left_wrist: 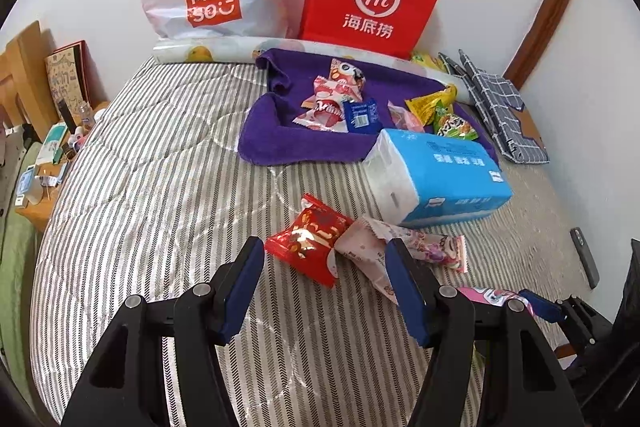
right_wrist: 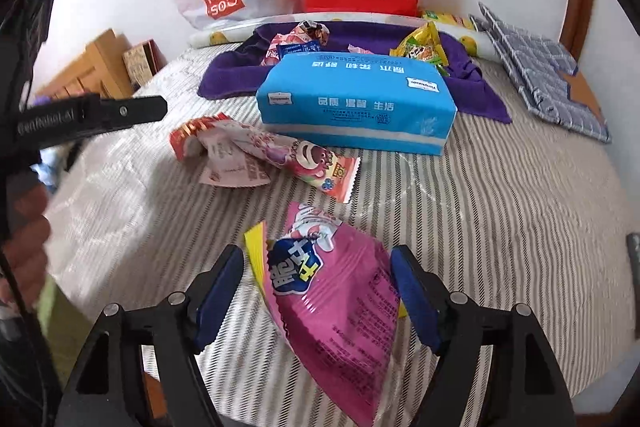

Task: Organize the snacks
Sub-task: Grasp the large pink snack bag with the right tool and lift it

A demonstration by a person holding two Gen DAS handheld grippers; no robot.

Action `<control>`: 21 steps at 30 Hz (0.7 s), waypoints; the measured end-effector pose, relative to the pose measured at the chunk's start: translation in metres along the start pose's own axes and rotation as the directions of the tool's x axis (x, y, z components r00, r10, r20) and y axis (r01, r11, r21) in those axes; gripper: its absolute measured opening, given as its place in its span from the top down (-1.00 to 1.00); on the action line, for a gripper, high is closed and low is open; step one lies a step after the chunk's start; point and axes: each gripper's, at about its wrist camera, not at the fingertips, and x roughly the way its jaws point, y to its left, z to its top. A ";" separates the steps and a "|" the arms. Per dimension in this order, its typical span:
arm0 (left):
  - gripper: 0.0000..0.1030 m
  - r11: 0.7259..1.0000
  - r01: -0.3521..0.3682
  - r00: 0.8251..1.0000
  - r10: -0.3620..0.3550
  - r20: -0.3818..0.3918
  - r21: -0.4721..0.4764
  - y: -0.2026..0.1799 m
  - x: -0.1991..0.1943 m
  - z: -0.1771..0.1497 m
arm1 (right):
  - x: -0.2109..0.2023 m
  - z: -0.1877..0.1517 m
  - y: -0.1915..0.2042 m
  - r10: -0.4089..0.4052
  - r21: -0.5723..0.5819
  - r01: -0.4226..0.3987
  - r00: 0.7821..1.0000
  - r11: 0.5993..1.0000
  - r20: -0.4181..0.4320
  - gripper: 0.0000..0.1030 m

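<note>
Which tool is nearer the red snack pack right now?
Left. The left tool hangs right over the red snack pack, jaws apart and not touching it. The right tool is farther back, straddling the pink bag.

A bed with a grey-and-white striped cover (left_wrist: 160, 167) is carrying everything. Lying directly on it are a purple towel (left_wrist: 288, 143), a blue tissue pack (left_wrist: 440, 175), a red snack packet (left_wrist: 308, 239) touching a pale pink one (left_wrist: 372, 247), a magenta snack bag (right_wrist: 336, 299) — nearest the front — and a folded checked cloth (left_wrist: 504, 107) sitting at the far right.
</note>
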 end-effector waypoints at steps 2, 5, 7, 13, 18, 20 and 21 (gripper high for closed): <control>-0.21 1.000 -0.005 1.000 0.005 -0.008 -0.007 0.002 0.003 0.000 | 0.007 -0.001 -0.004 -0.004 0.012 0.004 1.000 1.000 -0.011 -0.47; -0.21 1.000 -0.017 1.000 0.017 -0.018 -0.009 0.005 0.008 0.000 | 0.013 -0.003 -0.007 -0.015 0.008 0.015 1.000 1.000 -0.014 -0.47; -0.21 1.000 -0.026 0.999 0.026 -0.028 -0.003 0.006 0.012 -0.002 | 0.015 -0.003 -0.010 -0.007 0.004 0.007 1.000 1.000 -0.013 -0.47; -0.21 0.999 -0.033 0.997 0.033 -0.069 0.005 0.008 0.027 -0.008 | 0.013 -0.002 -0.010 -0.002 -0.023 0.002 1.000 1.000 0.016 -0.34; -0.21 1.000 0.008 0.994 -0.010 -0.105 -0.019 0.007 0.038 -0.008 | 0.002 0.003 -0.016 -0.008 -0.011 0.008 0.998 1.000 0.061 -0.25; -0.21 1.000 0.006 0.995 -0.008 -0.099 -0.020 0.005 0.040 -0.008 | -0.001 0.005 -0.021 -0.022 -0.001 0.022 0.997 1.000 0.075 -0.25; -0.21 1.000 0.005 0.995 -0.007 -0.096 -0.019 0.005 0.040 -0.007 | -0.003 0.006 -0.025 -0.020 0.008 0.020 0.996 1.000 0.084 -0.25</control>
